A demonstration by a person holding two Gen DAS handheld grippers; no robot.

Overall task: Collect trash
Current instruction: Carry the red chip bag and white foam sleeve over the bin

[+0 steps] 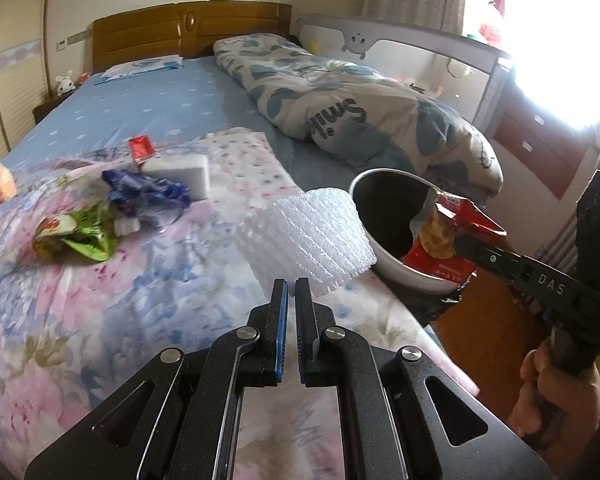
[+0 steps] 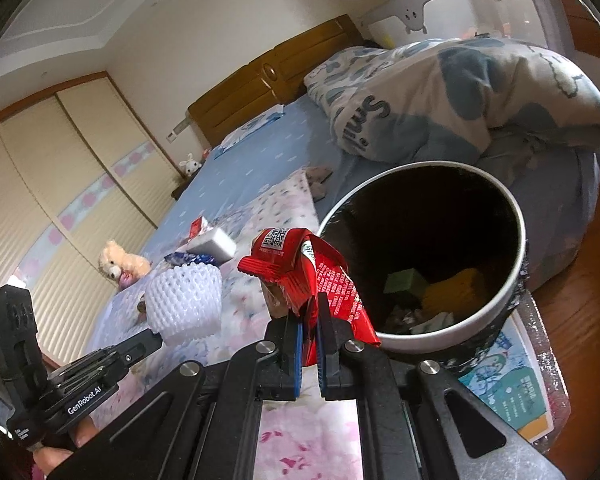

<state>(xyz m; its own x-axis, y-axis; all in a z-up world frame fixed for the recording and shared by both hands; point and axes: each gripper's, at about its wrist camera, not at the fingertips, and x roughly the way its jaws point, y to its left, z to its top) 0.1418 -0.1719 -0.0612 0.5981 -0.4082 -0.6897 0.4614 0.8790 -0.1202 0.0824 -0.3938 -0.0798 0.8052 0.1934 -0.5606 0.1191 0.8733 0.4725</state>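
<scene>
The bin (image 2: 516,216) interior is largely black; only a green block, a yellow piece and pale scraps show at its bottom. Its base is cut off by the right gripper body in the right wrist view. The window glare at 2 o'clock in the left wrist view washes out that corner.

The left gripper (image 1: 291,286) is closed, its blue ribbed pads nipping the lower edge of the white foam net (image 1: 308,236), a soft, ribbed, cup-shaped mesh, at 12 o'clock from the jaws.

The right gripper (image 2: 310,308) is clamped tight on the red snack wrapper (image 2: 332,280), glossy crinkled foil with a QR code, held just beside the bin rim at 9 o'clock of the bin.

On the floral quilt (image 1: 60,320) lie a green wrapper (image 1: 80,234), a blue wrapper (image 1: 148,190), a white block (image 1: 180,172) and a small red packet (image 1: 140,148).
</scene>
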